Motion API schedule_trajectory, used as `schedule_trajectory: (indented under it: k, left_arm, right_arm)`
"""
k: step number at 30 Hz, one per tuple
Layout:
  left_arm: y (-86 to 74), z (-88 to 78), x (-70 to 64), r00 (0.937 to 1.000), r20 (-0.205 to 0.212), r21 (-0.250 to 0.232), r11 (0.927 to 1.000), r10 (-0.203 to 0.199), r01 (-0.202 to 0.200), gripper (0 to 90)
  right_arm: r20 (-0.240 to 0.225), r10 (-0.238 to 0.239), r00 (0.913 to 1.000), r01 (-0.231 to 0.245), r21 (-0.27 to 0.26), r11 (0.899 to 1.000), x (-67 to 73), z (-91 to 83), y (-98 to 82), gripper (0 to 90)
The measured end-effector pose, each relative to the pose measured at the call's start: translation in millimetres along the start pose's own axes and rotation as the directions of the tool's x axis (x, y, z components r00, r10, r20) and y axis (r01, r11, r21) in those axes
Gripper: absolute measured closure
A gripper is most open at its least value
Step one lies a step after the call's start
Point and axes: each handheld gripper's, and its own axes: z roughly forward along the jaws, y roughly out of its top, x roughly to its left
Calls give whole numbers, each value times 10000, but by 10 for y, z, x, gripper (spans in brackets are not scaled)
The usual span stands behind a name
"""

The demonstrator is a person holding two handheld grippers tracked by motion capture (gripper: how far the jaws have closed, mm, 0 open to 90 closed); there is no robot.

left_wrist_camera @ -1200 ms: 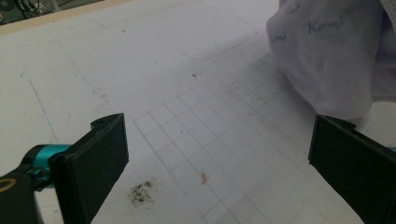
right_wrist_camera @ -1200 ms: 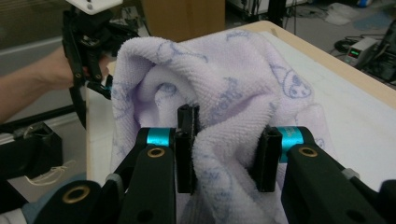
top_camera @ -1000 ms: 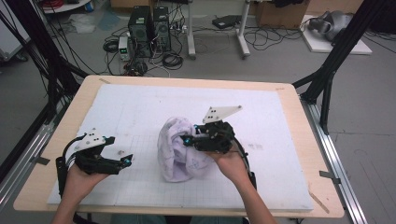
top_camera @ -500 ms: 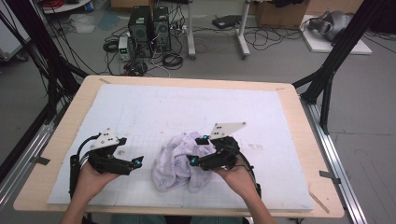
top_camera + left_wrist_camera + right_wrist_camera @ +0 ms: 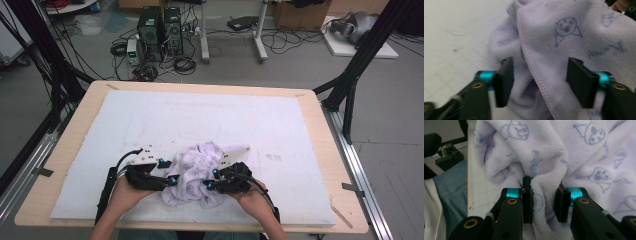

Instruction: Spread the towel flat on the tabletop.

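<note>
Your right gripper (image 5: 542,202) has just closed its fingers onto a bunched towel (image 5: 195,172) fold, while your left gripper (image 5: 540,80), half-open and closing around its hem, must next pinch it.

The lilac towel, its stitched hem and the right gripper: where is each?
lilac towel (image 5: 192,170), high view, middle of the crumpled heap.
stitched hem (image 5: 530,61), left gripper view, seam between jaws.
right gripper (image 5: 543,200), right gripper view, towel fold between fingertips.

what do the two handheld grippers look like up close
Both the left gripper and right gripper have black bodies with flat black jaws, turquoise metal collars behind the pads and brass-coloured screws. Each carries a pale grey three-cornered plate on top and trails a black cable.
</note>
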Motion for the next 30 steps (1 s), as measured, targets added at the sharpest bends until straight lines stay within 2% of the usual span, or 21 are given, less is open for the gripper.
schedule_trajectory:
  k: [2,4,5,8,9,10,11,13,14,17,19,21,23,24,26,27,28,29,30]
  left_arm:
    - [-12,50,-29,9997,245,269,9996,98,-105,576]
    - [-21,74,-64,9987,304,498,9979,397,-412,697]
    - [-25,76,-72,9981,354,569,9970,498,-518,807]
    - [-36,79,-103,9954,568,804,9934,769,-813,841]
    - [-37,72,-111,9949,597,825,9928,817,-865,843]
    - [-34,53,-108,9939,657,815,9922,886,-939,841]
    - [-28,21,-101,9946,654,656,9942,804,-847,825]
    - [-2,-73,-49,9972,582,123,9987,477,-485,703]
    - [9,-104,-29,9982,506,-52,9995,330,-327,621]
    - [58,-187,71,9996,282,-452,9990,30,-18,543]
    - [92,-197,117,9998,146,-660,9978,-105,114,529]
    - [136,-149,159,9995,-28,-830,9961,-301,298,529]
    - [174,-59,181,9997,-145,-623,9979,-194,185,571]
    - [196,-1,190,9996,-270,-452,9989,-119,106,609]
    - [219,127,225,9987,-470,-139,9997,-184,178,612]
    - [220,191,246,9984,-511,13,9997,-262,263,606]
    - [214,262,261,9975,-668,242,9995,-207,223,593]
    - [205,332,272,9978,-663,667,9977,-59,104,592]
    - [191,388,277,9979,-643,913,9957,-95,154,593]
  right_arm:
    - [-32,13,10000,-14,-50,10000,31,-11,-40,749]
    - [-105,73,9999,-74,-79,9999,53,-36,-89,753]
    - [-228,171,9996,-174,-115,9998,81,-62,-143,755]
    - [-364,253,9990,-256,-92,9996,108,-93,-190,753]
    - [-507,286,9983,-290,-73,9996,114,-111,-206,727]
    - [-685,332,9971,-337,-67,9994,117,-134,-211,666]
    - [-743,436,9963,-444,-92,9990,114,-163,-204,606]
    - [-780,518,9956,-546,-342,9979,108,-265,-157,497]
    - [-675,557,9962,-600,-624,9962,95,-349,-118,459]
    - [-214,684,9974,-706,-1303,9890,3,-550,-38,443]
    - [178,828,9964,-784,-1753,9814,-110,-676,2,444]
    - [852,1010,9912,-848,-1760,9807,-249,-731,27,440]
    - [1305,1523,9797,-1303,-1631,9780,-417,-683,15,438]
    - [1329,1745,9756,-1553,-1434,9774,-493,-625,3,439]
    - [1567,1747,9721,-1639,-798,9833,-597,-472,-25,447]
    - [1492,1843,9715,-1770,-610,9823,-629,-396,-48,461]
    - [1219,1930,9736,-1884,-479,9809,-659,-324,-72,481]
    - [1096,2053,9726,-2038,-242,9787,-673,-262,-94,527]
    - [1004,2035,9739,-2043,-29,9789,-680,-213,-117,612]
